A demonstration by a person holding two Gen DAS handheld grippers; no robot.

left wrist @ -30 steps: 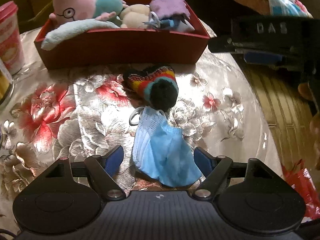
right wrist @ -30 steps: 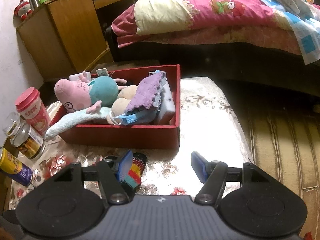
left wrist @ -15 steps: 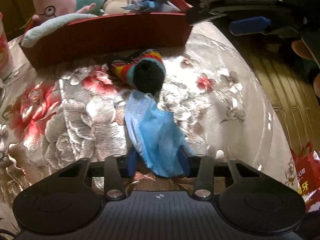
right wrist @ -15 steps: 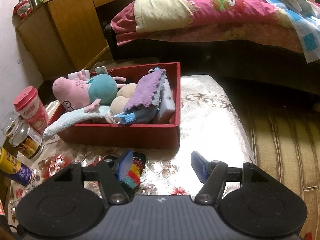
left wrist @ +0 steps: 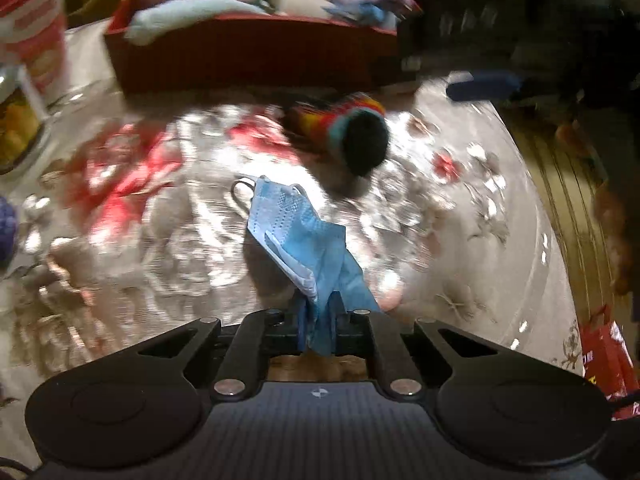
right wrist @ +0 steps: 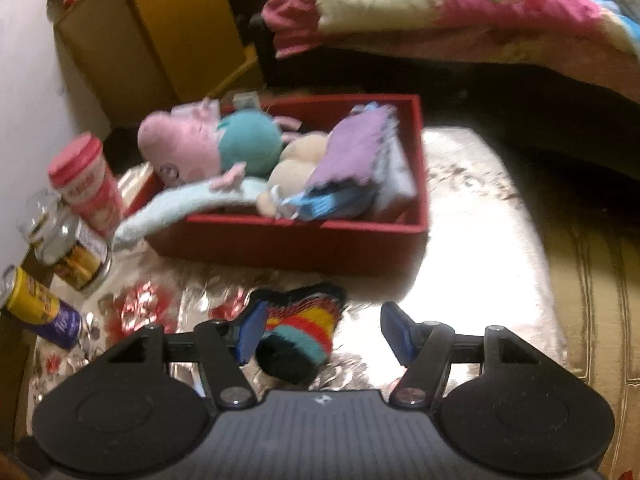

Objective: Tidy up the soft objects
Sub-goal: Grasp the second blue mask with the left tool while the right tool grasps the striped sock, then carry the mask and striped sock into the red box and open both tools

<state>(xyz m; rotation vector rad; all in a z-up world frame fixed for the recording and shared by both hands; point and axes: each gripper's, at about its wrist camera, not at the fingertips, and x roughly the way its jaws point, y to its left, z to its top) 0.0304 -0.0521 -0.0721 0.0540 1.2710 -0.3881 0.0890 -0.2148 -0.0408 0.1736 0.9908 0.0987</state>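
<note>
The left tool (left wrist: 319, 316) is clamped on the near end of a blue face mask (left wrist: 298, 236), its two pads pressed together with the cloth bunched between them. The rest of the mask stretches away from the tool toward 11 o'clock over the flowered bench (left wrist: 132, 240), one ear loop showing at its far corner. Whether its far end rests on the cloth or hangs just above it is lost in blur.

Beyond the mask, toward 12 o'clock, lies a striped knit sock with a black toe (left wrist: 348, 132), apart from the mask. Behind it stands the red box (left wrist: 248, 60), filled with a pink plush pig (right wrist: 180, 148), a pale blue towel (right wrist: 180, 204) draped over its near wall, and a purple cloth (right wrist: 352, 144).

The right tool (right wrist: 320, 330) has its fingers wide apart. The sock (right wrist: 302, 330) sits between them, close against the left pad and clear of the right one.

At 9 o'clock in the right wrist view stand a pink cup (right wrist: 86, 180), a glass jar (right wrist: 74, 256) and a yellow can (right wrist: 40, 308). A bed with a pink quilt (right wrist: 460, 8) lies beyond the box.
</note>
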